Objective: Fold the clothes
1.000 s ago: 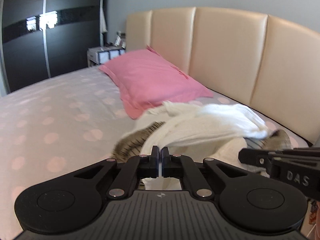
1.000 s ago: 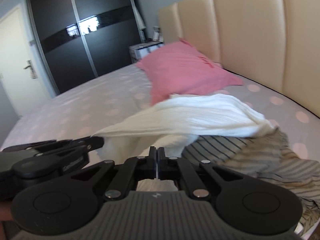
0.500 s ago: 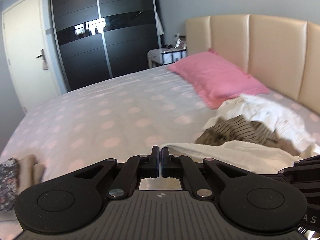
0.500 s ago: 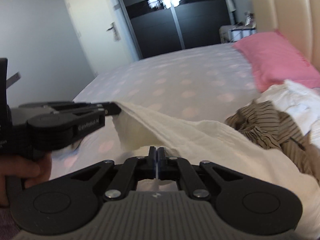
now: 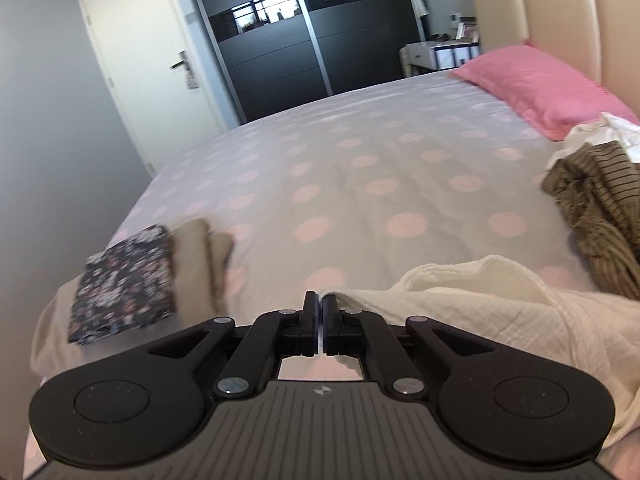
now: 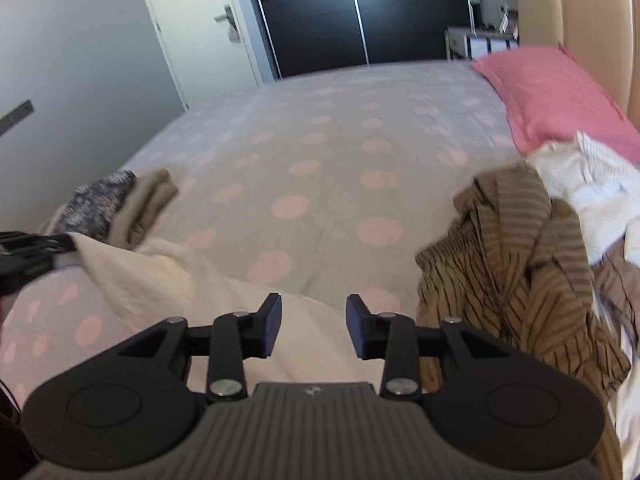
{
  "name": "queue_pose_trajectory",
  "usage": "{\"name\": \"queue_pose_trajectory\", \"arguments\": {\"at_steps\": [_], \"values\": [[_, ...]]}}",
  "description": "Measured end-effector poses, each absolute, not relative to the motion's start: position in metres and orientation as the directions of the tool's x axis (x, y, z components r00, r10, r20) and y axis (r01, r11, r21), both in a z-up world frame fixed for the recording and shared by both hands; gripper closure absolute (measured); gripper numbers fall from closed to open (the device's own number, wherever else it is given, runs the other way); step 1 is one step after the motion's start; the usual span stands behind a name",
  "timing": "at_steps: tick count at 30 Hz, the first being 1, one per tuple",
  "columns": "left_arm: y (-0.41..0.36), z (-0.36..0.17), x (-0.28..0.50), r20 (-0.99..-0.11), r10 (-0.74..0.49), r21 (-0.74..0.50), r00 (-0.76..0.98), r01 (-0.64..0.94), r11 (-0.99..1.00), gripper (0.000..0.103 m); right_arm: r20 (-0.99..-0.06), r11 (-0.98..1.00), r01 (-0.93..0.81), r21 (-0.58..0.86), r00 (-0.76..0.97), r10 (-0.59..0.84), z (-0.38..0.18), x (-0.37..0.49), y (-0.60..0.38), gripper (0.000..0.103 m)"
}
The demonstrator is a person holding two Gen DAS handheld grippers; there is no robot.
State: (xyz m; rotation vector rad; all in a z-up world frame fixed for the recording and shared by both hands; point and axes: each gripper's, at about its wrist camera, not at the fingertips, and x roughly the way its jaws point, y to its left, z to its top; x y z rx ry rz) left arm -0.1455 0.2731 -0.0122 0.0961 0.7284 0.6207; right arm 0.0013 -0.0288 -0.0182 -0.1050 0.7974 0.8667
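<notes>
Left wrist view: our left claw (image 5: 321, 312) sits at 6 o'clock, its jaws pressed together on the edge of a cream cloth (image 5: 500, 304) that spreads away toward 4 o'clock across the bed (image 5: 360, 168), a pale sheet with pink dots. At 8 o'clock a folded floral garment (image 5: 124, 280) lies on a folded beige garment (image 5: 200, 256). At 3 o'clock sits a crumpled brown striped shirt (image 5: 600, 200), with a white garment (image 5: 616, 132) just behind it and a pink pillow (image 5: 548, 80) at 2 o'clock against a padded headboard (image 5: 560, 12). In the right wrist view, our right claw (image 6: 313, 330) is at 6 o'clock with its jaws opening, the pads apart and not pressing on anything; the cream cloth (image 6: 168, 280) lies under and between them and stretches to 9 o'clock, where the left claw (image 6: 60, 246) grips its corner. The striped shirt (image 6: 520, 264) lies at 3 o'clock.
</notes>
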Motion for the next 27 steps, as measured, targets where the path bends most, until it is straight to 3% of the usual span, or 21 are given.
{"name": "queue_pose_trajectory", "arguments": {"at_steps": [4, 6, 9, 10, 11, 16, 21, 23, 27], "values": [[0.311, -0.006, -0.175, -0.579, 0.636, 0.296, 0.511, -0.595, 0.747, 0.103, -0.699, 0.693, -0.700, 0.171, 0.409, 0.586, -0.032, 0.011, -0.025, 0.061], [0.331, -0.001, -0.191, -0.547, 0.694, 0.313, 0.467, -0.655, 0.688, 0.103, -0.702, 0.716, -0.684, 0.138, 0.443, 0.558, -0.037, 0.018, -0.028, 0.055], [0.365, 0.008, -0.213, -0.510, 0.764, 0.313, 0.395, -0.742, 0.593, 0.103, -0.704, 0.772, -0.632, 0.070, 0.517, 0.487, -0.042, 0.033, -0.034, 0.036], [0.375, 0.007, -0.219, -0.515, 0.774, 0.307, 0.369, -0.763, 0.568, 0.103, -0.707, 0.790, -0.612, 0.044, 0.540, 0.457, -0.043, 0.038, -0.037, 0.025], [0.386, 0.006, -0.225, -0.520, 0.782, 0.301, 0.343, -0.784, 0.543, 0.103, -0.713, 0.803, -0.596, 0.018, 0.555, 0.428, -0.045, 0.043, -0.041, 0.022], [0.406, -0.012, -0.232, -0.586, 0.746, 0.255, 0.315, -0.803, 0.539, 0.103, -0.765, 0.799, -0.586, -0.137, 0.575, 0.291, -0.063, 0.066, -0.057, 0.018], [0.394, -0.014, -0.221, -0.590, 0.711, 0.245, 0.383, -0.754, 0.609, 0.103, -0.810, 0.785, -0.577, -0.225, 0.559, 0.178, -0.089, 0.093, -0.082, 0.017], [0.391, -0.014, -0.216, -0.605, 0.682, 0.215, 0.411, -0.741, 0.637, 0.103, -0.836, 0.806, -0.552, -0.214, 0.530, 0.141, -0.099, 0.109, -0.092, 0.016], [0.387, -0.019, -0.205, -0.616, 0.658, 0.205, 0.433, -0.718, 0.665, 0.103, -0.894, 0.832, -0.551, -0.065, 0.403, 0.197, -0.119, 0.128, -0.090, 0.016]]}}
